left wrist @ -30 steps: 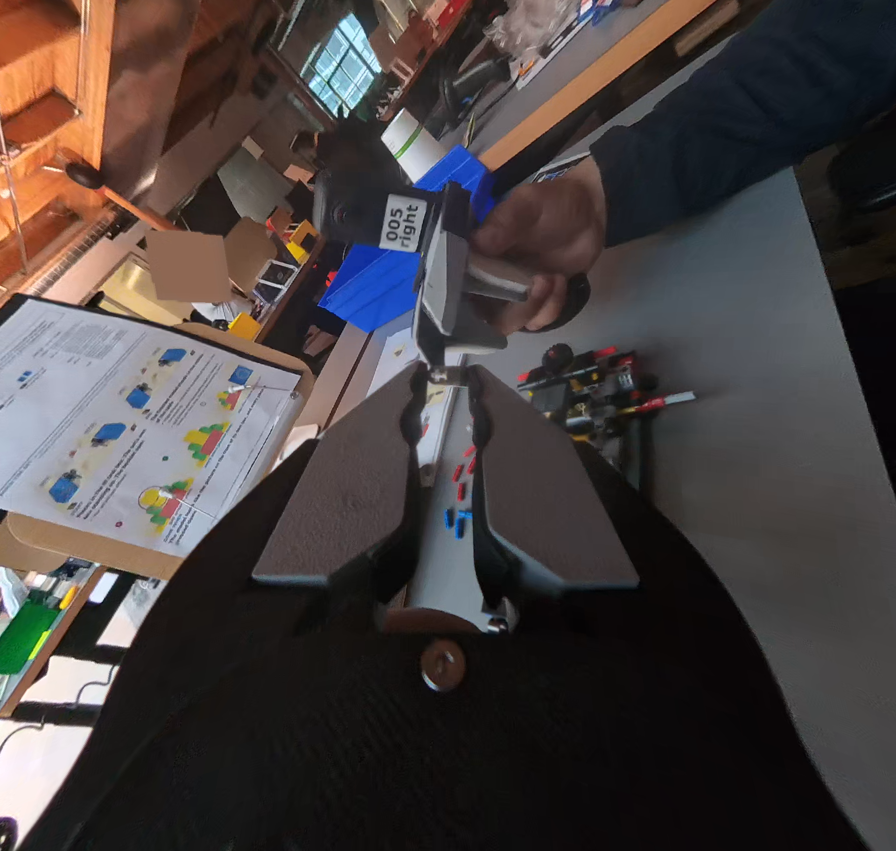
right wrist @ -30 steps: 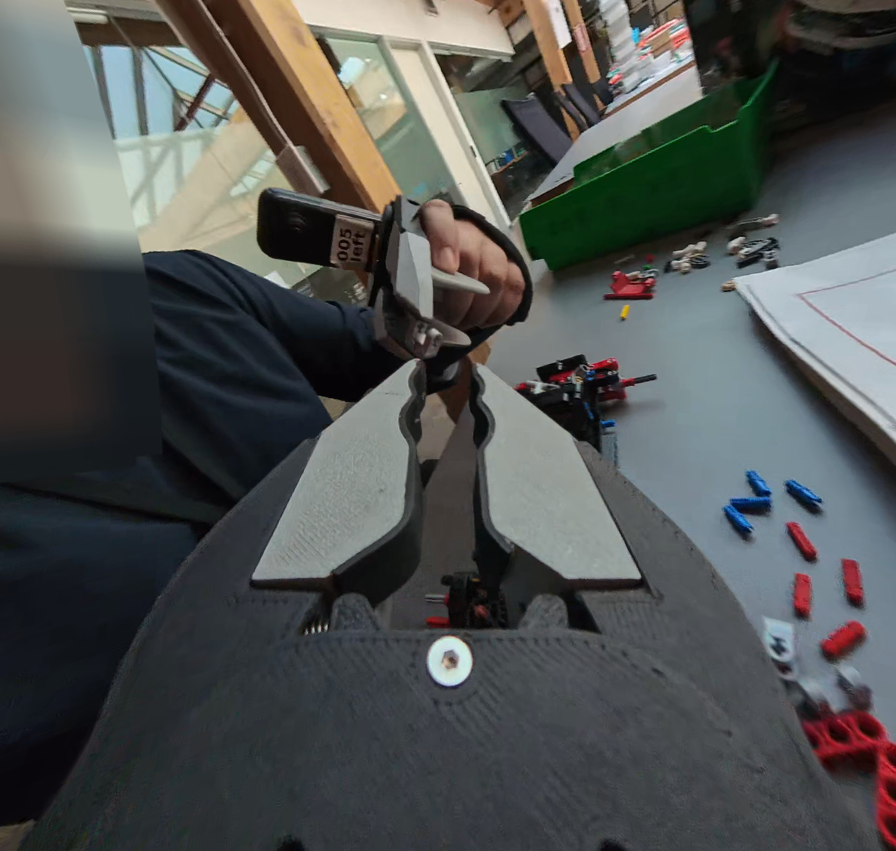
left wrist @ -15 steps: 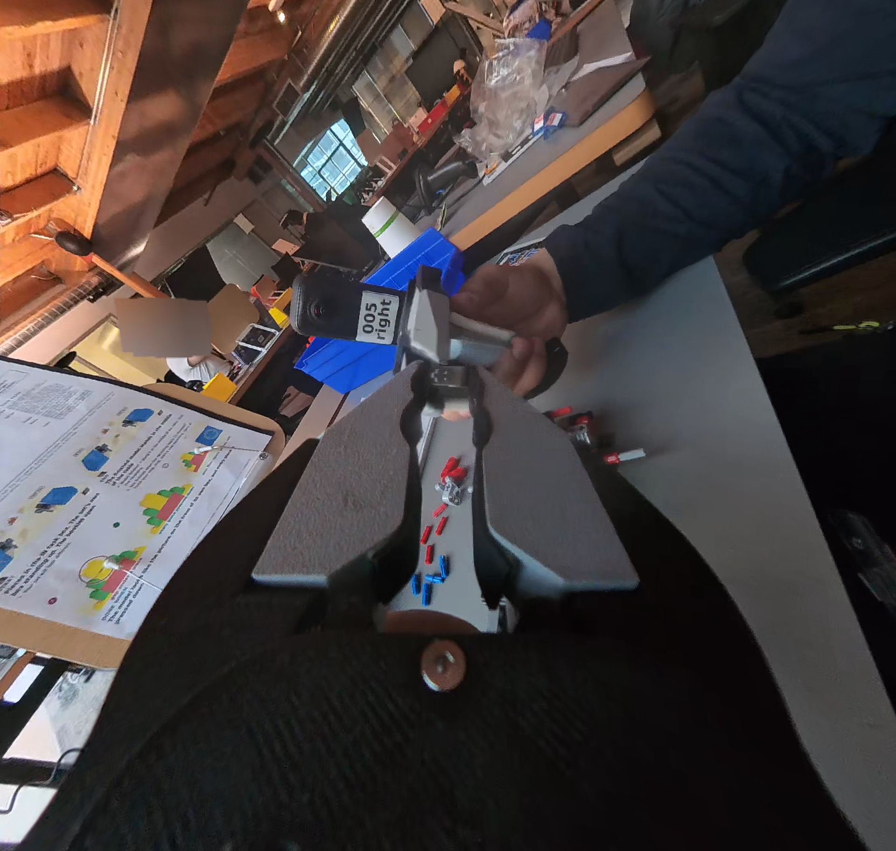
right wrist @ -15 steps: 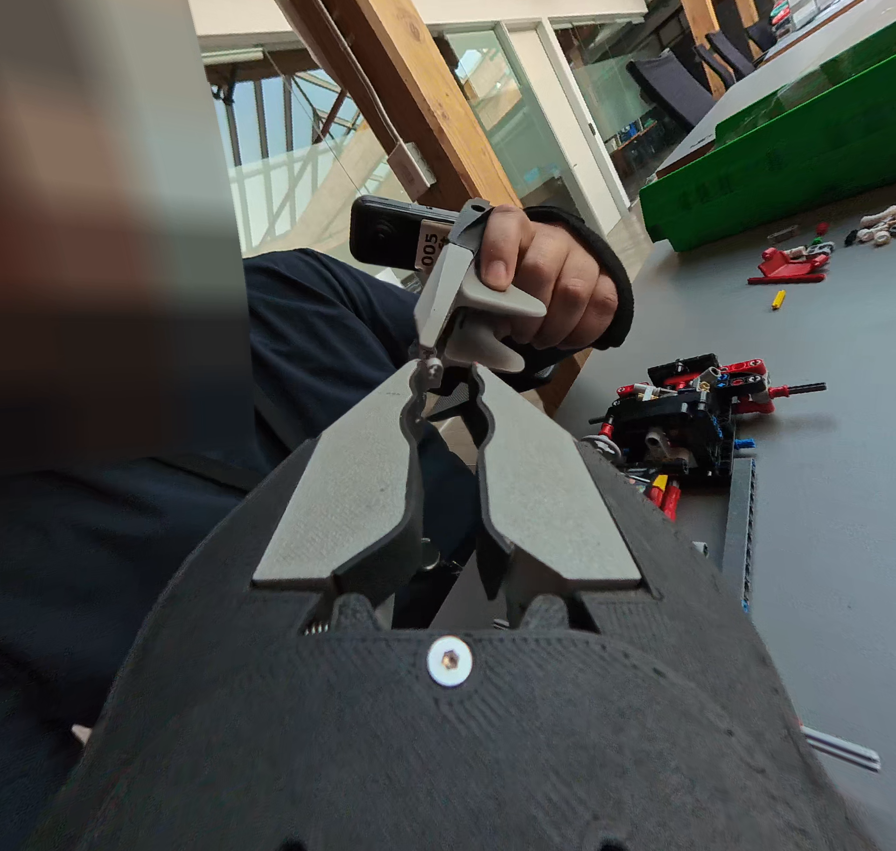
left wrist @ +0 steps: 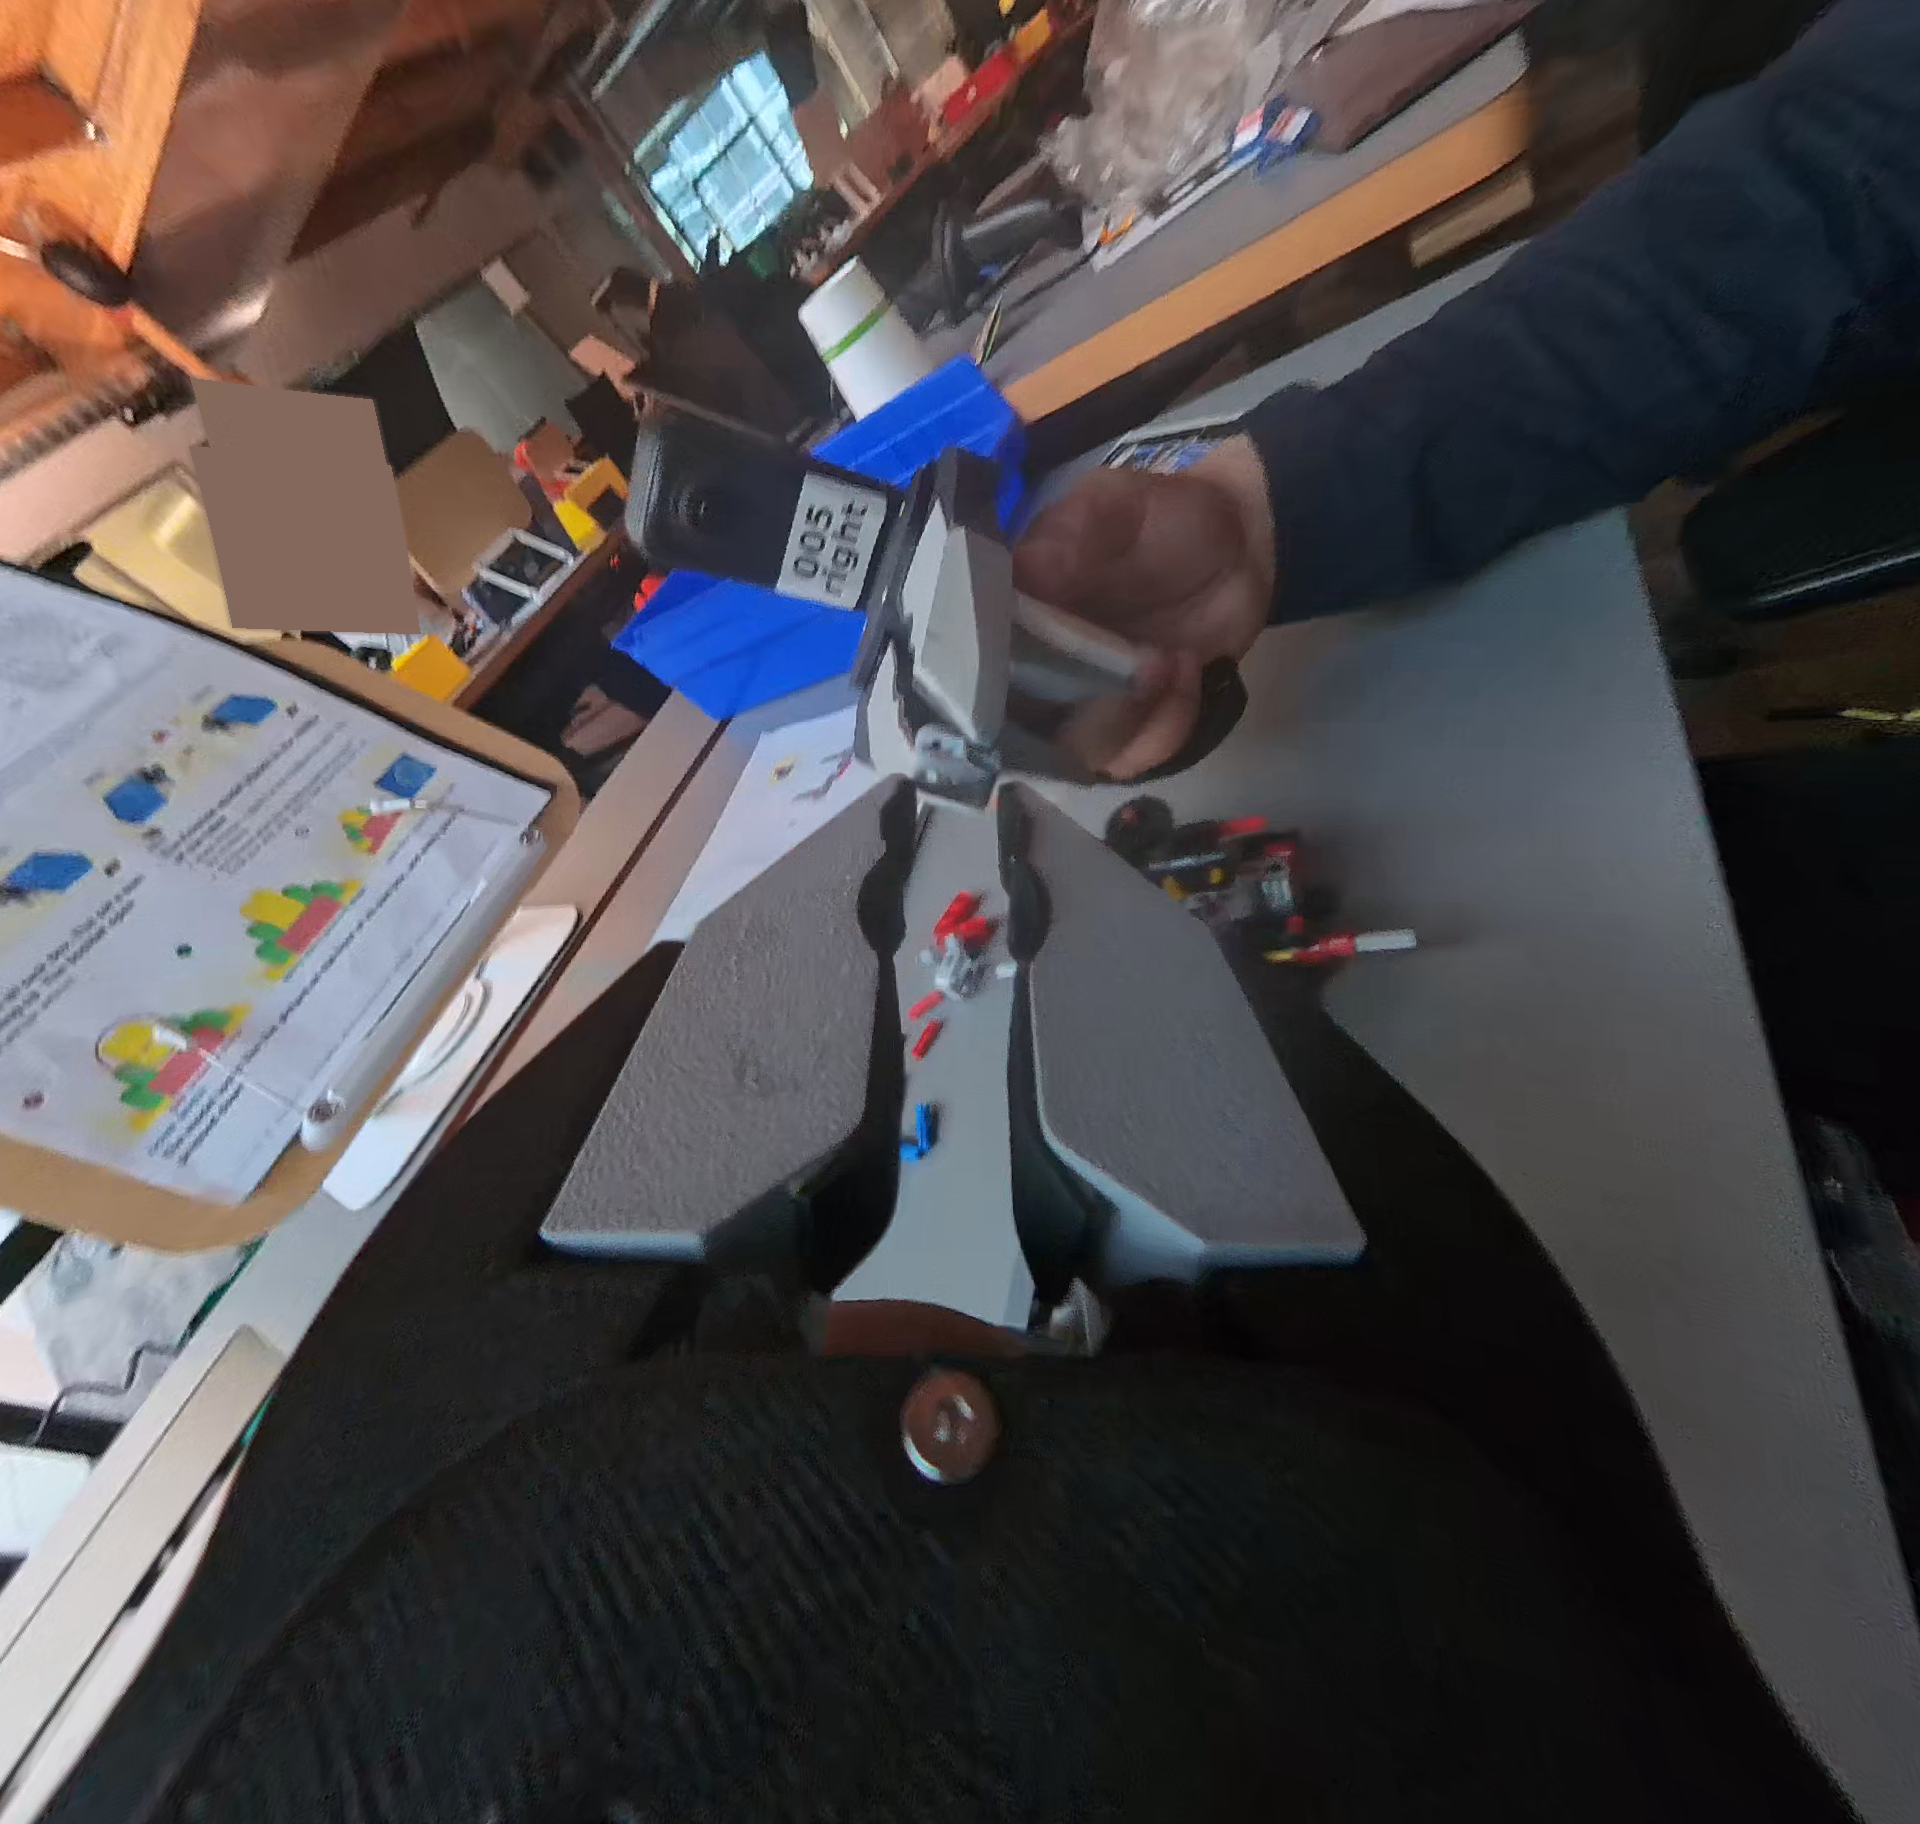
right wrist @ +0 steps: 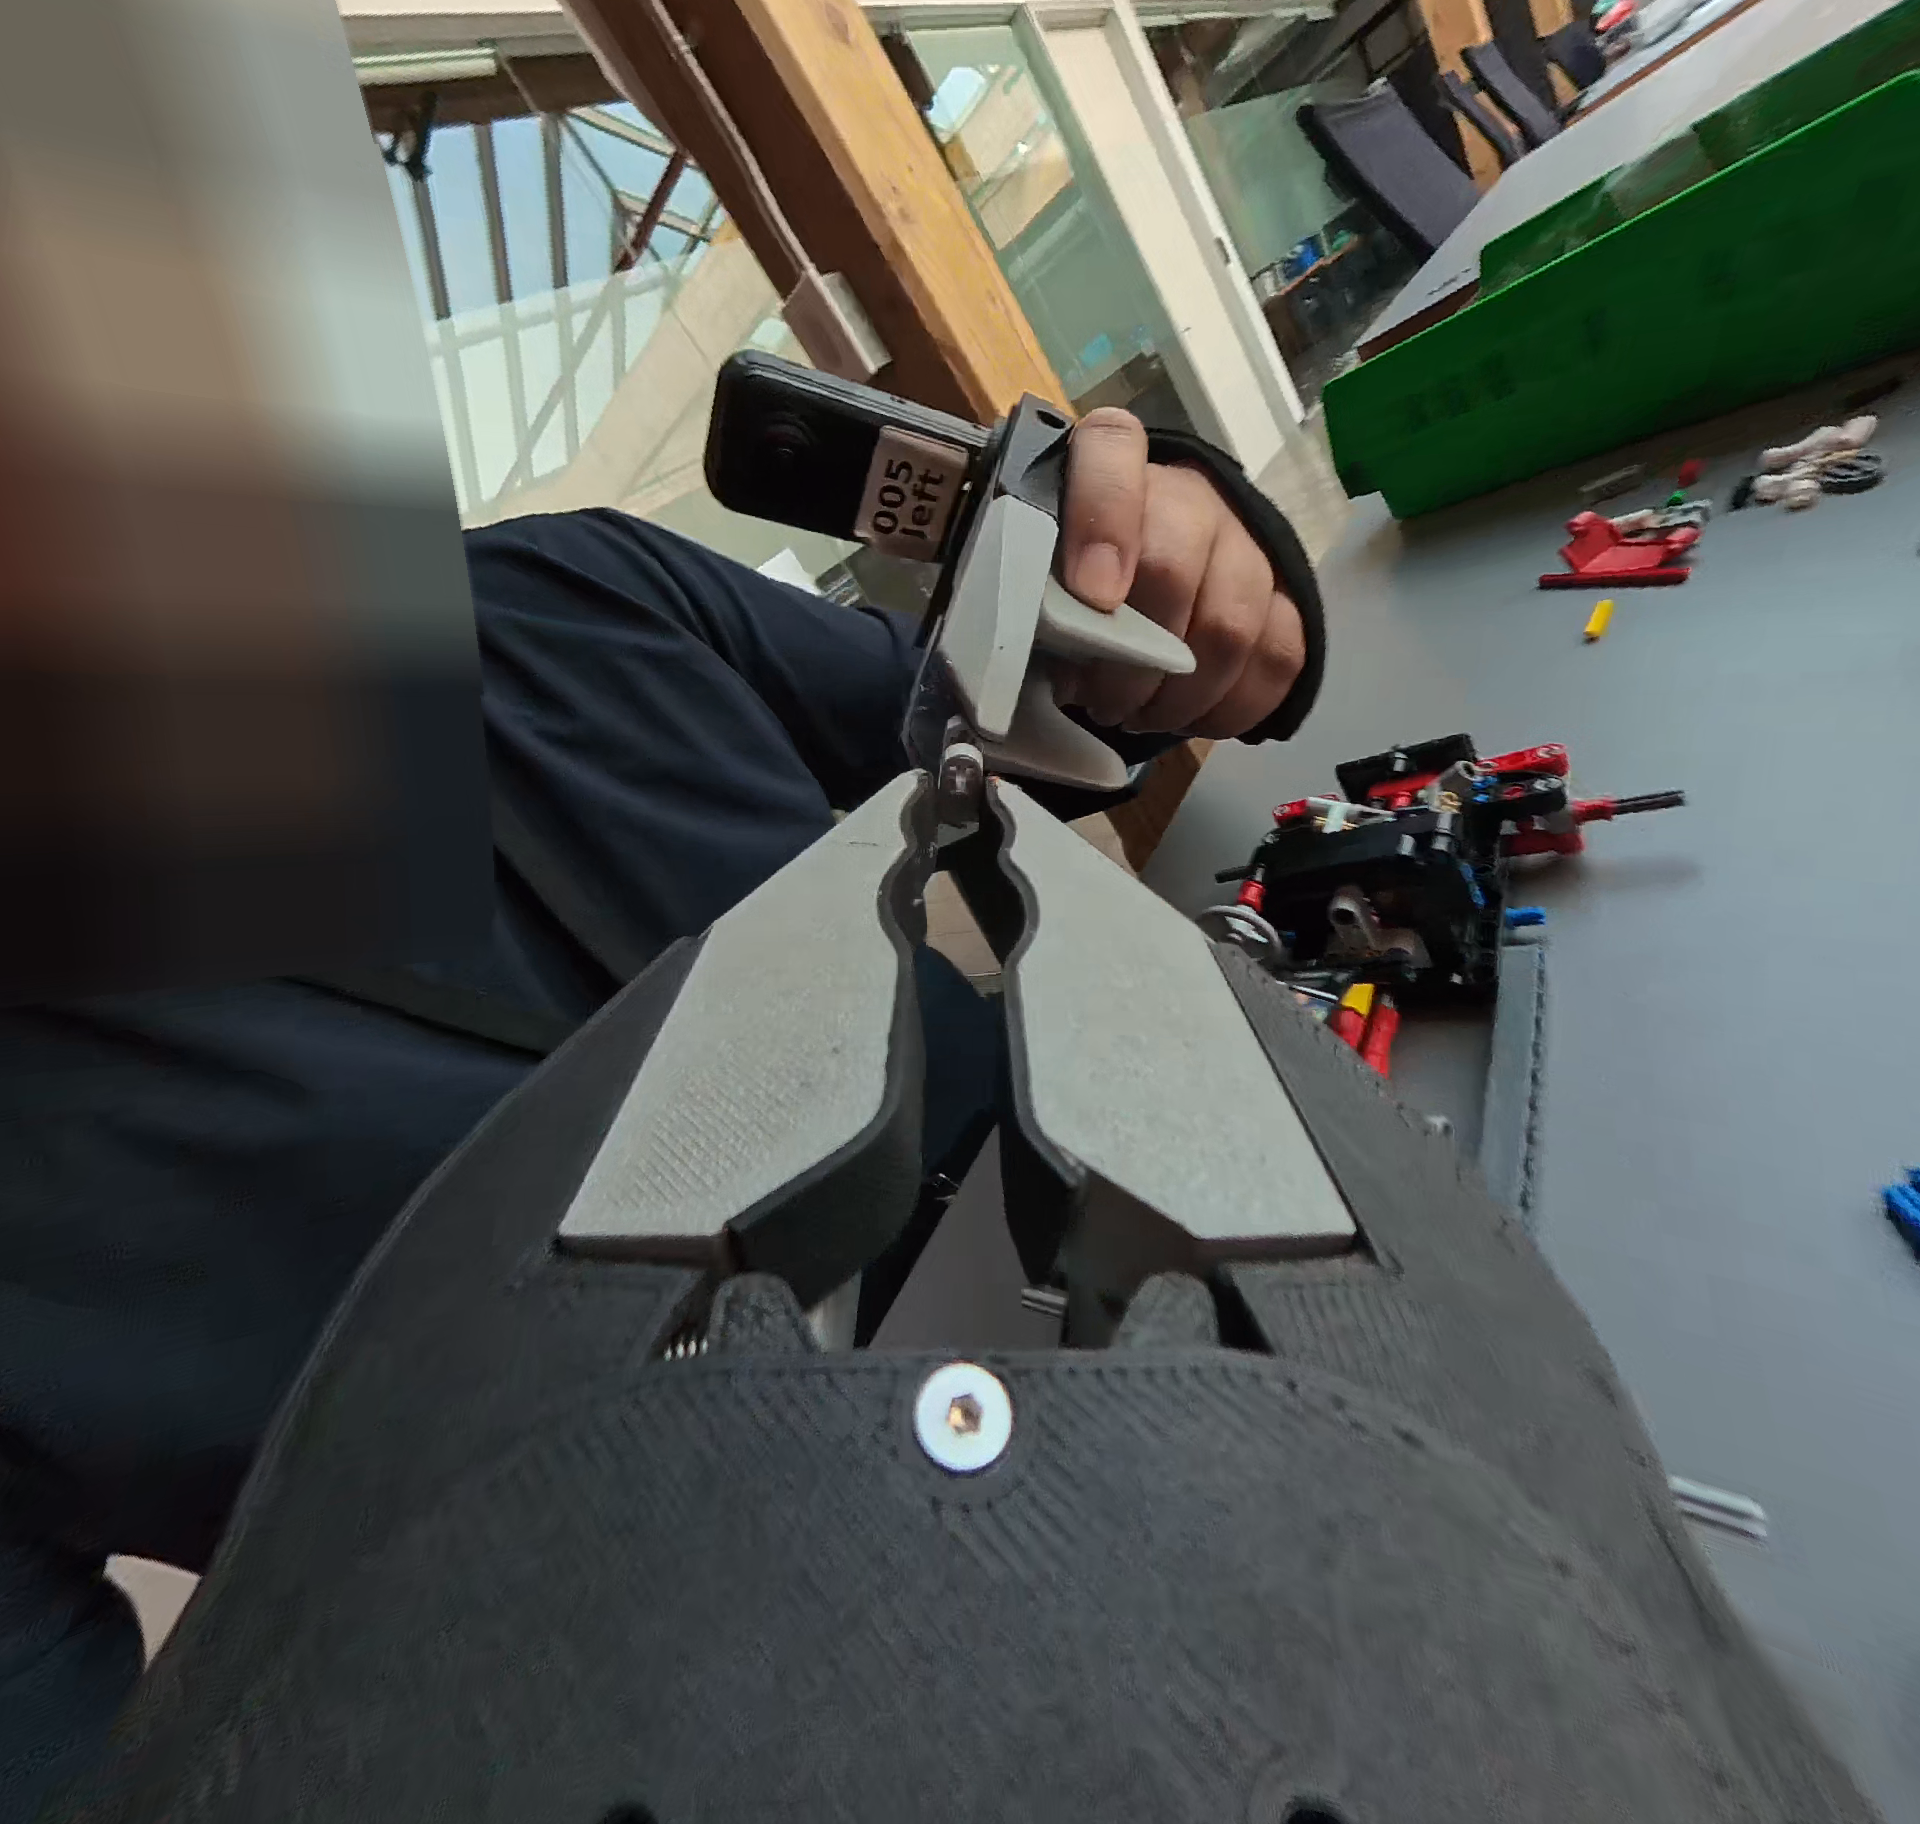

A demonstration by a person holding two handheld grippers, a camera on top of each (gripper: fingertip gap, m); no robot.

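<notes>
While nearly closed, both jaws pinch one small grey piece (right wrist: 958,780).

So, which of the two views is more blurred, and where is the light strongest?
Left wrist view: motion blur throughout, worst on the instruction sheet and the ceiling. Right wrist view: sharper; brightest at the glass wall, and the black model looks crisp.

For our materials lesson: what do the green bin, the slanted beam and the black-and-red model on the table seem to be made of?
Green bin: likely moulded plastic, with an even colour and a soft sheen.
Slanted beam: wood, showing brown grain.
Black-and-red model: apparently plastic building pieces, glossy, with pins and holes.
</notes>
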